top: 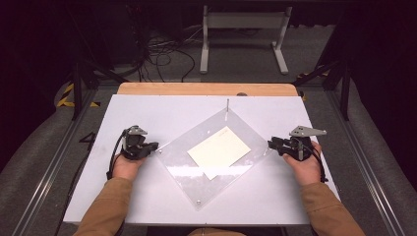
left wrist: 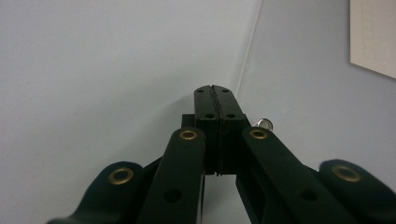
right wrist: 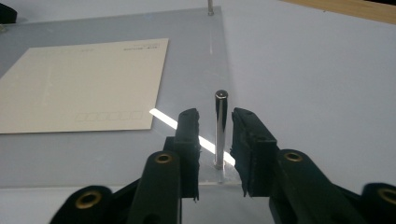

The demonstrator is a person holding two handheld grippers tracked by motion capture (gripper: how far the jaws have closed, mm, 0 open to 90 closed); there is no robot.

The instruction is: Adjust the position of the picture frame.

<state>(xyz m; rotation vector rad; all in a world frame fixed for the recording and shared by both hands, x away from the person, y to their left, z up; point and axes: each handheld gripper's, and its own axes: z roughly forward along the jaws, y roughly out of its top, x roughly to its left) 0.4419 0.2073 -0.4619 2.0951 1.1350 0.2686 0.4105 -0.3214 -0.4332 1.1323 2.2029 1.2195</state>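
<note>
On the white worktop lies a clear acrylic plate set cornerwise, its left corner at the left gripper, whose jaws are pressed together on nothing, while the right gripper stands narrowly parted around the upright steel pin at the right corner, pads not touching it.

A clear sheet lies cornerwise on the tabletop, with a card on its middle. A pin stands at the sheet's far corner. The left tongs meet its left corner, the right tongs its right corner, where another pin stands between them.
</note>
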